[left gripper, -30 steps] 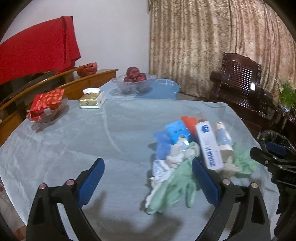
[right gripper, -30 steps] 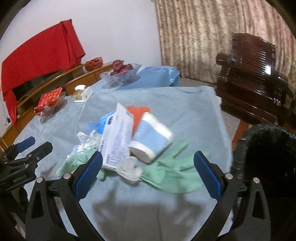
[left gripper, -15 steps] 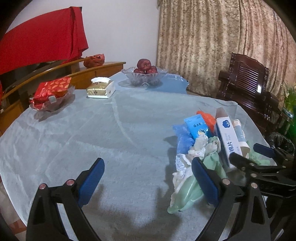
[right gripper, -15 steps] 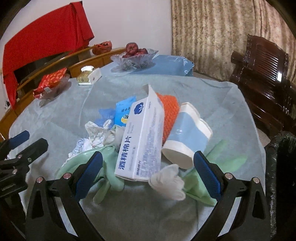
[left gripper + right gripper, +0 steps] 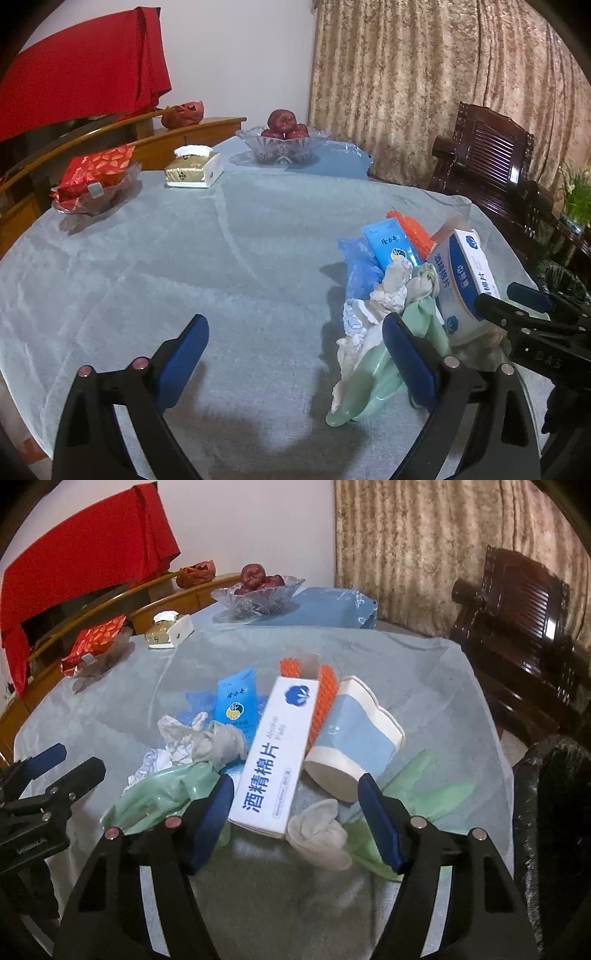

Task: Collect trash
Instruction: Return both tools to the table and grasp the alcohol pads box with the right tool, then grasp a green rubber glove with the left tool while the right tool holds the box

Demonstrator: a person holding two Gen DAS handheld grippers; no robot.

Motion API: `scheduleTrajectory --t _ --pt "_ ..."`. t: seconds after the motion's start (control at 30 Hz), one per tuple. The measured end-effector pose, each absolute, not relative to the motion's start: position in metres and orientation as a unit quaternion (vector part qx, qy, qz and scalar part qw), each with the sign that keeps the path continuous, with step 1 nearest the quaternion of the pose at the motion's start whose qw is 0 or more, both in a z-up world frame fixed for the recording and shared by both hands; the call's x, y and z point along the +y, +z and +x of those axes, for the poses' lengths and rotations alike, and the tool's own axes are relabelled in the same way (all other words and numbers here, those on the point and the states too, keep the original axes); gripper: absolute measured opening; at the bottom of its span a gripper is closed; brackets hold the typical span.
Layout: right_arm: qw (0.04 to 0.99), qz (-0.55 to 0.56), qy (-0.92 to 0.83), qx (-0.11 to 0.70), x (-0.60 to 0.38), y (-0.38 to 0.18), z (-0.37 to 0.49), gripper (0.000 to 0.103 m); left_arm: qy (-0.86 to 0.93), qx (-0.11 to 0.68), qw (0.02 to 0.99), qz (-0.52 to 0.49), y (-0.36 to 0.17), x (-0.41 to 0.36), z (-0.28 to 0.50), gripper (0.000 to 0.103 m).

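Note:
A trash pile lies on the grey tablecloth (image 5: 406, 664): a white alcohol-pad box (image 5: 280, 746), a blue-and-white paper cup (image 5: 354, 738), orange foam netting (image 5: 325, 690), a blue packet (image 5: 236, 705), green gloves (image 5: 166, 790) and crumpled tissue (image 5: 317, 830). My right gripper (image 5: 295, 808) is at the pile's near edge. Its jaws are closing, with the box's near end and the tissue between them; the pads are not pressing on either. My left gripper (image 5: 295, 347) stands open left of the pile, its right finger (image 5: 406, 354) against a green glove (image 5: 369, 380), nothing between its pads.
A black-lined bin (image 5: 554, 794) stands off the table's right edge. At the far end are a glass fruit bowl (image 5: 282, 146), a tissue box (image 5: 192, 168) and a red packet in a dish (image 5: 96, 177). A dark wooden chair (image 5: 491, 155) stands at the right.
Both grippers have come closer to the pile. The right jaws have narrowed around the near end of the white box. The left jaws stay wide.

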State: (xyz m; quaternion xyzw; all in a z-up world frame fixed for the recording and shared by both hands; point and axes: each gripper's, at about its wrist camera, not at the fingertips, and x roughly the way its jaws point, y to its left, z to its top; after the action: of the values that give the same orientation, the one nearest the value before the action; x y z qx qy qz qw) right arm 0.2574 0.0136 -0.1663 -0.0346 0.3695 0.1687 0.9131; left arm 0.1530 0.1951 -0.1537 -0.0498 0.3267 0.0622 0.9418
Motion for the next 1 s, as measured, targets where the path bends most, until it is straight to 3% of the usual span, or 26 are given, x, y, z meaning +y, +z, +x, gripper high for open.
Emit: scheduleTrajectory --t 0.1,0.3,0.33,0.37,0.5,0.73,1.0 --pt "0.902 -0.041 0.193 0.384 0.021 -0.171 0.262 0.051 0.063 0.329 0.941 -0.053 -0.155 0.195 0.153 0.093" --pt "0.897 -0.045 0.190 0.397 0.035 -0.178 0.271 0.051 0.062 0.330 0.940 -0.056 -0.154 0.197 0.151 0.093" --pt "0.896 -0.041 0.189 0.400 0.035 -0.179 0.272 0.050 0.062 0.330 0.940 -0.056 -0.154 0.196 0.150 0.093" --pt "0.894 -0.034 0.195 0.402 0.034 -0.179 0.272 0.042 0.061 0.330 0.940 -0.056 -0.153 0.196 0.150 0.093" --pt "0.890 -0.026 0.209 0.403 0.029 -0.172 0.265 0.035 0.057 0.329 0.941 -0.055 -0.152 0.193 0.150 0.093" --pt "0.874 0.045 0.240 0.420 -0.012 -0.155 0.243 0.034 0.047 0.328 0.942 -0.054 -0.150 0.183 0.146 0.093" --pt "0.872 0.019 0.234 0.430 -0.010 -0.163 0.232 0.037 0.036 0.333 0.941 -0.046 -0.152 0.169 0.143 0.092"
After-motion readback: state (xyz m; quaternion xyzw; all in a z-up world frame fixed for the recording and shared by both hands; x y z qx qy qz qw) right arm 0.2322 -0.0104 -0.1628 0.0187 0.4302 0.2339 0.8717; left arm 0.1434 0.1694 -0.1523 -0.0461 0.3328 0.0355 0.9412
